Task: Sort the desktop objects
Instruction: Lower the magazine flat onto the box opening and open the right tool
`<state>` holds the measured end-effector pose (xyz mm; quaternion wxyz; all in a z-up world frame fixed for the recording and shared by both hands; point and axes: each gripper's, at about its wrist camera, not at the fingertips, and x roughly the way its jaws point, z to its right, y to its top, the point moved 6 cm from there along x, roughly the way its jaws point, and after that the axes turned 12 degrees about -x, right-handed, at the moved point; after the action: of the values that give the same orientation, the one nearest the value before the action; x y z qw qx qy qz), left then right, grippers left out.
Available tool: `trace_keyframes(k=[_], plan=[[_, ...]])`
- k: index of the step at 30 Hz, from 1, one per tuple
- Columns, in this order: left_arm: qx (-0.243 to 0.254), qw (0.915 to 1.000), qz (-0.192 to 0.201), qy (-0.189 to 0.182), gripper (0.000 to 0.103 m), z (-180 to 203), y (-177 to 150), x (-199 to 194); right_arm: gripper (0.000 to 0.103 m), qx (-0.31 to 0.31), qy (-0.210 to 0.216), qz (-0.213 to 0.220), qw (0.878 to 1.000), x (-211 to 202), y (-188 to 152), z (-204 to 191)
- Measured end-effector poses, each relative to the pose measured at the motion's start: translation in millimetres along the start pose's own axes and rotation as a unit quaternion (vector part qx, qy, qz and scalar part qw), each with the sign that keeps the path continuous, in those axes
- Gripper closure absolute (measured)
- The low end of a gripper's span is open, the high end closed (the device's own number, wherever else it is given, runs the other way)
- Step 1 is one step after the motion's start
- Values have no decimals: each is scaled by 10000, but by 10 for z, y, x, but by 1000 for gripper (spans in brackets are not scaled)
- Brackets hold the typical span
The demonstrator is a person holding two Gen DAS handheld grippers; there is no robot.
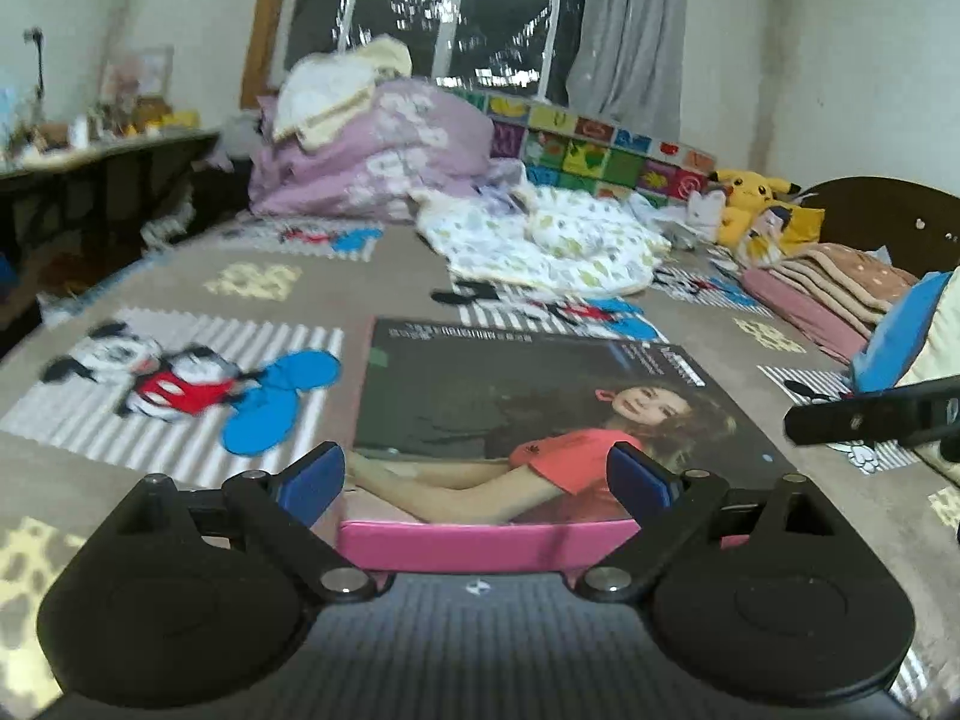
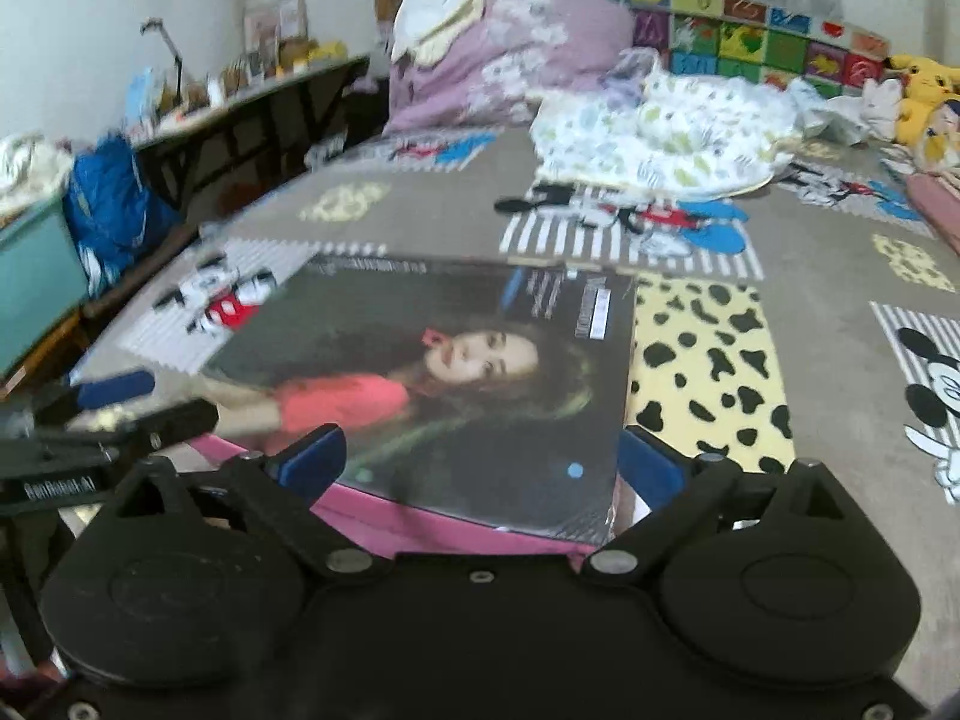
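My left gripper (image 1: 477, 477) and right gripper (image 2: 480, 468), both spread apart, straddle the magazine (image 1: 528, 396) on the bed (image 1: 396, 276); I should clamp its near edge squarely.

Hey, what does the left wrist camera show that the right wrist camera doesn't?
Only the left wrist view shows folded blankets at the right and the right gripper reaching in. Only the right wrist view shows a yellow cow-spot patch, a blue bag and the left gripper. Both show the magazine lying flat on a pink book, with open fingers on either side, and a Pikachu toy.
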<state>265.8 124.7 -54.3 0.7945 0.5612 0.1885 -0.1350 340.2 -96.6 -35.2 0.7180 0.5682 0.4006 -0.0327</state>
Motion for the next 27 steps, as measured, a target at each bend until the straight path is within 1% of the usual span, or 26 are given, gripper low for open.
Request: trace_keyframes(k=[3, 5, 6, 9, 12, 15, 23, 27], plan=[[165, 9991, 159, 356, 8, 55, -12, -214, 1, 84, -165, 79, 9998, -218, -22, -67], [238, 9983, 259, 463, 8, 84, -28, -356, 1, 57, -239, 119, 9996, -365, -44, -131], [244, 9981, 291, 486, 8, 96, -33, -422, 1, 35, -205, 160, 9997, -436, -51, -160], [237, 9978, 345, 517, 8, 133, -37, -604, 1, 3, -140, 280, 9995, -647, -71, -229], [288, 9974, 374, 544, 8, 185, -53, -778, 1, 95, -289, 337, 9990, -813, -109, -233], [381, 9969, 399, 553, 6, 243, -86, -937, 1, 84, -478, 307, 9983, -917, -136, -256], [366, 9978, 365, 415, 6, 352, -183, -1287, 1, 110, -613, 422, 9972, -1231, -262, -427], [418, 9971, 366, 517, 6, 391, -222, -1414, 1, 86, -631, 484, 9968, -1382, -348, -520]])
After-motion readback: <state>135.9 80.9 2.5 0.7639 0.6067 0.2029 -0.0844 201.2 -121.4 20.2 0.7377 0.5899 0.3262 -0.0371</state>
